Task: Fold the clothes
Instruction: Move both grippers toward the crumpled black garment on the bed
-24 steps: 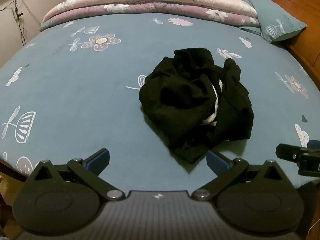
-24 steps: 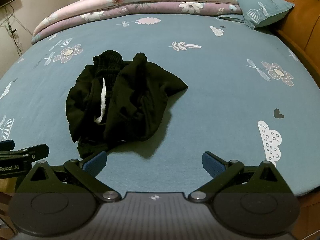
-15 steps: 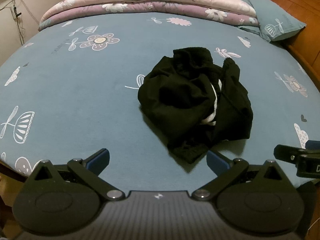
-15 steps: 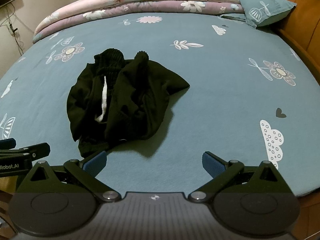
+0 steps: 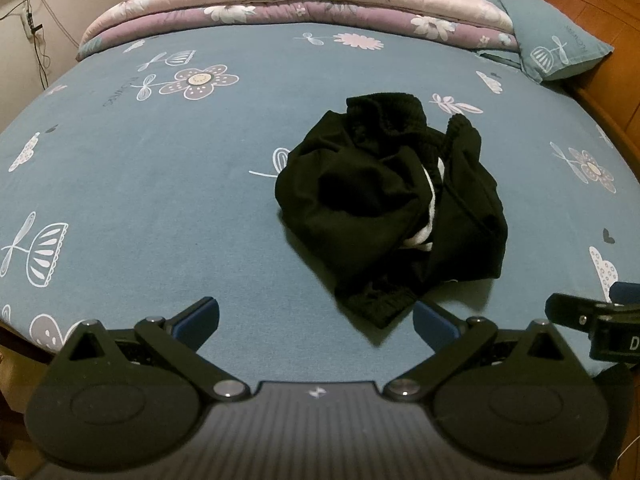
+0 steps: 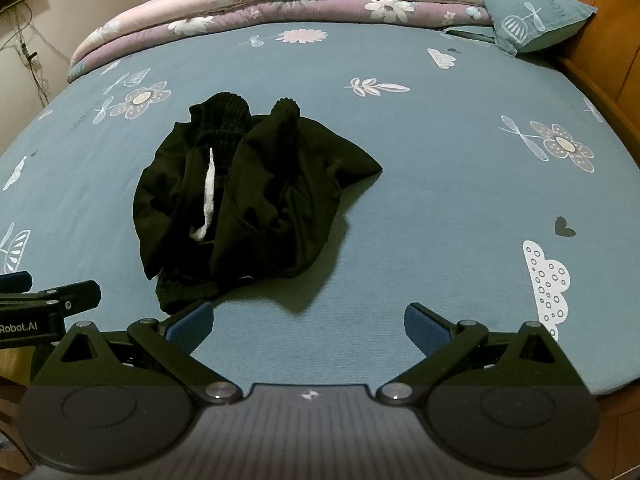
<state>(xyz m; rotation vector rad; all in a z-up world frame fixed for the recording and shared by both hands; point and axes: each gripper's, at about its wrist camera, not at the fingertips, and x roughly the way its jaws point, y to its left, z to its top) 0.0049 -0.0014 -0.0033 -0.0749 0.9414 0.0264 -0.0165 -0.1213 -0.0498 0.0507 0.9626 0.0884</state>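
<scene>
Mostly it's bed: a blue sheet [image 5: 160, 184] printed with flowers and clouds fills the room, a wooden headboard [image 5: 600, 52] along its right edge and pale walls behind. A pink and purple quilt [image 5: 304, 4] lies folded along the far edge, a blue pillow [image 5: 556, 48] at the far right corner. A crumpled black garment [image 5: 384, 204] with white showing inside sits mid-bed, nearer the front edge. Over that edge hover the left gripper [image 5: 316, 316] and right gripper [image 6: 308, 320], both spread wide, gripping nothing.
</scene>
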